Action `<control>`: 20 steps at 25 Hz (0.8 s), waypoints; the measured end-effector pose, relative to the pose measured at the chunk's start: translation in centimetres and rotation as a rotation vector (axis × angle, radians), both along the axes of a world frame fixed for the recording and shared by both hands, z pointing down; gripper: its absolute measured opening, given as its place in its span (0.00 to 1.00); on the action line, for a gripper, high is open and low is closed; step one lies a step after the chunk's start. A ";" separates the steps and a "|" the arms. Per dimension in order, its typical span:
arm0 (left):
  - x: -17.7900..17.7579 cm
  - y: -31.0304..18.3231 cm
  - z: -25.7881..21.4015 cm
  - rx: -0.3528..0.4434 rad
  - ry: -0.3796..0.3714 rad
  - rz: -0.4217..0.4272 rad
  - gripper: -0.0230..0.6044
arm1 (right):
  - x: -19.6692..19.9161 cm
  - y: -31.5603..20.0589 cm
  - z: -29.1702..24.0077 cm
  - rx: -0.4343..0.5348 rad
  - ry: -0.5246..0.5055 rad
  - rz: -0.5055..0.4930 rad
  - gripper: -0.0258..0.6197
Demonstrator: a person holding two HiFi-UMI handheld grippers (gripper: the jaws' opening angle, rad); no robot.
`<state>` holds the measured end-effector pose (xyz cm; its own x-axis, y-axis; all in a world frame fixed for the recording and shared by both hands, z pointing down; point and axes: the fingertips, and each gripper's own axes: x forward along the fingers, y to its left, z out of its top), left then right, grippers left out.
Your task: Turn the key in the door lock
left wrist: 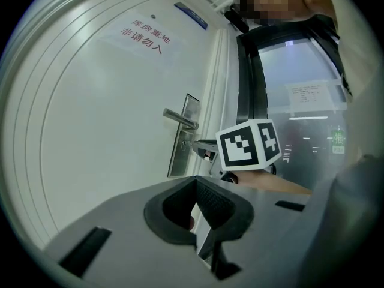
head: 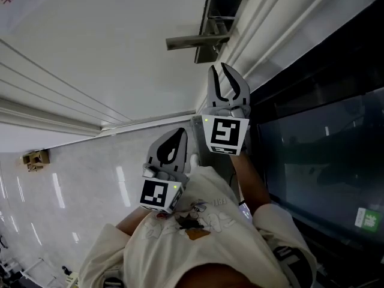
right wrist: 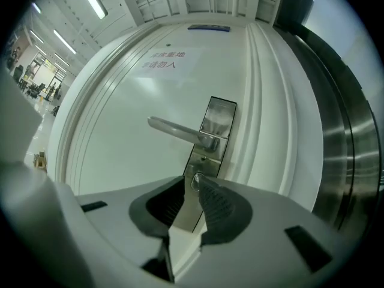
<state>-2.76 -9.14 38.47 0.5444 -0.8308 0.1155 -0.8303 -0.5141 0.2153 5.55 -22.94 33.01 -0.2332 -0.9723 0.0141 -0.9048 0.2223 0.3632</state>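
A steel lock plate (right wrist: 211, 138) with a lever handle (right wrist: 178, 132) sits on the white door (right wrist: 120, 113). A small key (right wrist: 194, 182) sticks out of the keyhole below the handle. My right gripper (right wrist: 192, 181) points level at the lock, its jaws open, with the key just off their tips in the gap. In the head view the right gripper (head: 224, 68) is just below the handle (head: 195, 41). My left gripper (head: 175, 134) hangs back lower left, shut on nothing. The left gripper view shows its closed tips (left wrist: 195, 179) and, beyond them, the lock plate (left wrist: 182, 138).
A dark glass panel (head: 324, 149) in a black frame runs along the door's right side, past ribbed white moulding (head: 282, 23). A sign with red characters (left wrist: 143, 33) is stuck high on the door. A small brown object (head: 36, 158) lies on the glossy floor.
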 end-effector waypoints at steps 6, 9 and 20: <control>-0.6 0.0 0.3 -0.001 0.019 -0.006 0.05 | 0.2 -2.7 -0.1 -0.008 0.033 0.042 0.18; -0.5 -0.2 0.3 0.000 0.026 -0.006 0.05 | 0.1 -3.7 -0.1 -0.015 0.038 0.052 0.18; -1.2 -0.6 0.2 0.002 0.021 -0.034 0.05 | -0.2 -5.9 0.2 -0.045 0.018 0.061 0.10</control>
<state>-3.97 -9.78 38.70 0.5178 -0.8493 0.1029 -0.8427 -0.4856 0.2324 5.40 -28.83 33.21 -0.1726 -0.9831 0.0615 -0.9106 0.1831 0.3706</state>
